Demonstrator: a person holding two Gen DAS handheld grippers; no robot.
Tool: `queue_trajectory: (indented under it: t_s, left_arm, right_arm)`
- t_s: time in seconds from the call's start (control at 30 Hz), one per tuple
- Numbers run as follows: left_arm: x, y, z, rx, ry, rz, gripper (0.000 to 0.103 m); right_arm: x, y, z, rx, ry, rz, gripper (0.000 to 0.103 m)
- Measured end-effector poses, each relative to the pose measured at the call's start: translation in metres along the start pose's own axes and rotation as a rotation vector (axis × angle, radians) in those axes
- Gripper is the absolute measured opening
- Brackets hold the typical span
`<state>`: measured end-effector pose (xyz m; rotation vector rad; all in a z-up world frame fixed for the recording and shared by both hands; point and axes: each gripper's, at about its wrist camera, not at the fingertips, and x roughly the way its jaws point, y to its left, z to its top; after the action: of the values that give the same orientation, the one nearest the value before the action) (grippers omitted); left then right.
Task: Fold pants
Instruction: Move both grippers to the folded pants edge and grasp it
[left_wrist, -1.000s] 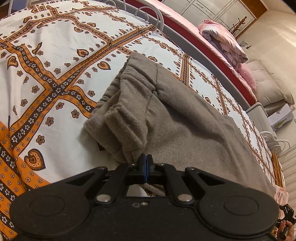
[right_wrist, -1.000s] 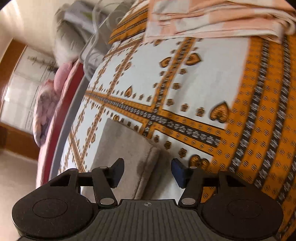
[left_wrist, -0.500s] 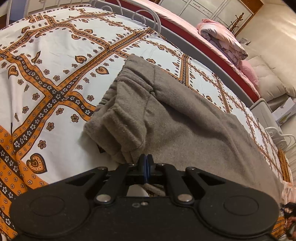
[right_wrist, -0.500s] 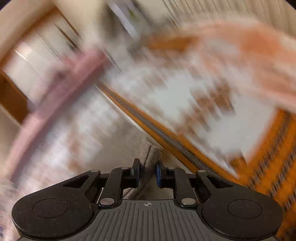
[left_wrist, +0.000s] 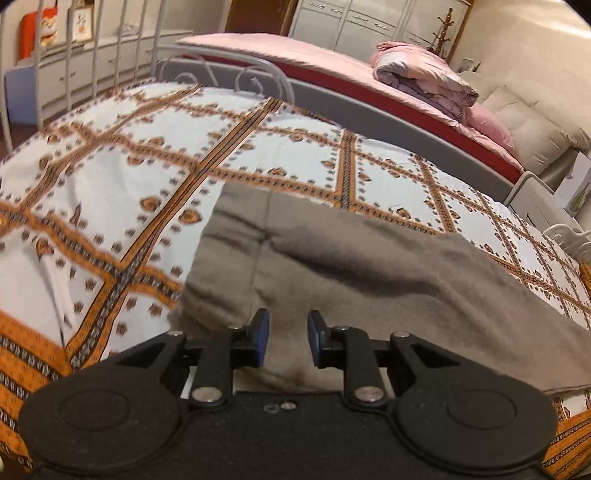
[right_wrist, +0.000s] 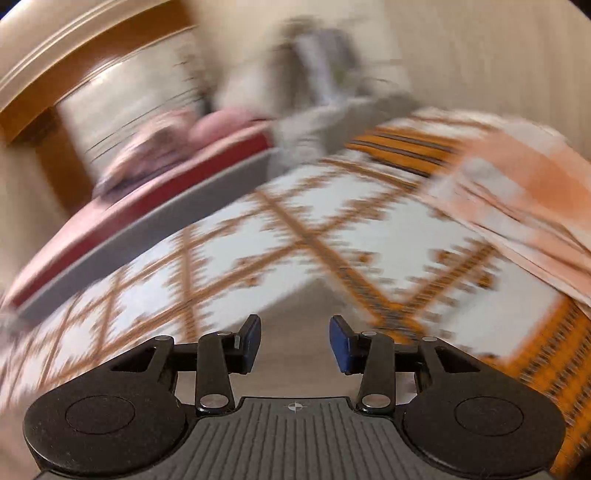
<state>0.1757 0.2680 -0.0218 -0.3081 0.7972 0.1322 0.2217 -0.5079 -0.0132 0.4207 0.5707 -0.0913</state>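
Observation:
The grey-brown pants (left_wrist: 369, 280) lie flat on the patterned bedspread (left_wrist: 110, 206), running from the middle of the left wrist view off to the right. My left gripper (left_wrist: 288, 338) hovers over their near edge. Its jaws are opening, with a narrow gap and no cloth pinched between the pads. In the blurred right wrist view, my right gripper (right_wrist: 295, 339) is also opening, its blue pads well apart. A pale strip of the pants (right_wrist: 295, 314) shows beneath the gap, and nothing is gripped.
A curled metal bed rail (left_wrist: 229, 74) borders the far edge of the bedspread. Beyond it stands a second bed with a pink cover (left_wrist: 295, 51), a rolled quilt (left_wrist: 424, 74) and a beige cushion (left_wrist: 535, 129). A folded peach checked blanket (right_wrist: 517, 192) lies on the right of the bed.
The left gripper let go of the pants' edge, opened and rose; the bunched waist now lies flatter. The right gripper closed on the pants' end, then released it, rolled and lifted.

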Motion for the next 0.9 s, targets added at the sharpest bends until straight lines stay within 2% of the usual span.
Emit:
queue_trajectory:
  t_s: [0.1, 0.17, 0.3, 0.4, 0.53, 0.67, 0.73, 0.8, 0.9]
  left_arm:
    - [0.003, -0.007, 0.007, 0.021, -0.017, 0.013, 0.017]
    - [0.007, -0.01, 0.014, 0.032, -0.025, 0.022, 0.02]
    - [0.018, -0.011, 0.028, 0.071, -0.022, 0.042, 0.022]
    - [0.024, -0.007, 0.037, 0.074, -0.029, 0.062, 0.025]
    - [0.038, -0.004, 0.049, 0.038, -0.041, 0.063, 0.032]
    - [0.059, -0.005, 0.056, 0.032, -0.017, 0.059, 0.033]
    - [0.066, -0.003, 0.058, 0.04, -0.012, 0.065, 0.033]
    - [0.07, 0.001, 0.059, 0.046, -0.021, 0.084, 0.034]
    - [0.073, 0.012, 0.064, 0.021, -0.027, 0.066, 0.037]
  right_arm:
    - [0.001, 0.056, -0.009, -0.14, 0.003, 0.144, 0.048]
    - [0.003, 0.09, -0.014, -0.206, 0.009, 0.235, 0.056]
    - [0.021, 0.164, -0.032, -0.333, 0.054, 0.411, 0.056]
    - [0.04, 0.224, -0.05, -0.437, 0.092, 0.497, 0.056]
    - [0.081, 0.297, -0.074, -0.531, 0.145, 0.599, 0.056]
    - [0.127, 0.363, -0.098, -0.646, 0.192, 0.692, 0.056]
    - [0.144, 0.394, -0.109, -0.706, 0.21, 0.711, 0.056]
    - [0.163, 0.417, -0.116, -0.74, 0.225, 0.738, 0.056]
    - [0.185, 0.434, -0.119, -0.773, 0.247, 0.742, 0.056]
